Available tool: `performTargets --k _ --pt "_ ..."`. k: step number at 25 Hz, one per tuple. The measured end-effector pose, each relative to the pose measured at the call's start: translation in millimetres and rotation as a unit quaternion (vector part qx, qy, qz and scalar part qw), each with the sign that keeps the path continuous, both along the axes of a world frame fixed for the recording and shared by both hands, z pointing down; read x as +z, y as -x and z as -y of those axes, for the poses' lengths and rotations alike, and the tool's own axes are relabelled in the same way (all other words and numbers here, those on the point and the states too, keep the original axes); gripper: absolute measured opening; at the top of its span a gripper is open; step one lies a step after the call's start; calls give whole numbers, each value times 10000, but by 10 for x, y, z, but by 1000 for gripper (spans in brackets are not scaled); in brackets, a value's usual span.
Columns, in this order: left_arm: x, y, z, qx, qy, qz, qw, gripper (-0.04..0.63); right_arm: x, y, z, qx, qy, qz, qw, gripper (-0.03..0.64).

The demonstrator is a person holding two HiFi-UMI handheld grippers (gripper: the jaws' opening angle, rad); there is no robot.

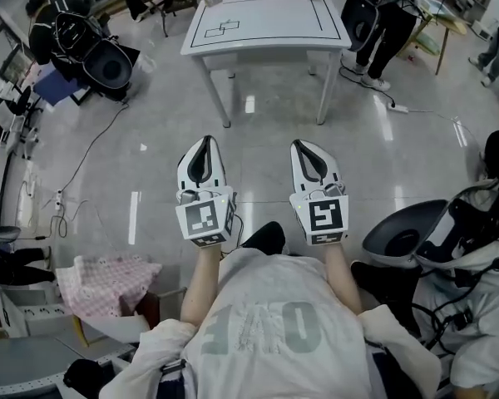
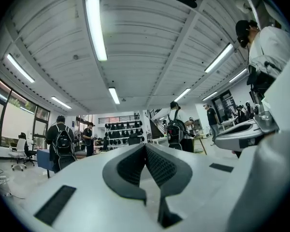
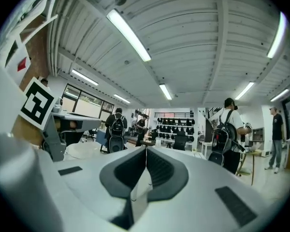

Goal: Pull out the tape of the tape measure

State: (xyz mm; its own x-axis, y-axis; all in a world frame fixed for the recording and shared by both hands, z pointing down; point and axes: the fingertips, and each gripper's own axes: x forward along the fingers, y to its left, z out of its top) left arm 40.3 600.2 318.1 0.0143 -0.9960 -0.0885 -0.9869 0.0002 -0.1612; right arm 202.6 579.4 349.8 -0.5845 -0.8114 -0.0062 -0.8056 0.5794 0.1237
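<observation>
I see no tape measure in any view. In the head view my left gripper (image 1: 205,143) and right gripper (image 1: 306,146) are held side by side over the floor in front of the person's chest, both pointing toward the white table (image 1: 266,22). Each has its jaws shut with nothing between them. The left gripper (image 2: 145,146) and the right gripper (image 3: 146,150) each show in their own view with dark pads meeting tip to tip and only the room beyond.
The white table with black lines drawn on top stands ahead, across bare grey floor. People with backpacks (image 2: 64,139) stand in the room. A pink checked cloth (image 1: 108,283) lies at the lower left. Cables (image 1: 91,152) run across the floor at the left.
</observation>
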Motion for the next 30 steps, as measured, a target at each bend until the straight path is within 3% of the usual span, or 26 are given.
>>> performTargets --k 6,19,25,30 --pt "-86 101 74 -144 22 61 9999 26 59 127 57 -256 224 186 9992 31" --pt "-239 225 863 -221 -403 -6 9989 26 -59 53 779 -192 -116 145 9996 31" --pt "-37 374 1427 -223 -427 85 9988 26 123 164 1387 -251 -169 267 9992 31" --pt "288 585 2365 -231 -293 219 9991 26 442 521 2319 -333 20 182 9993 31"
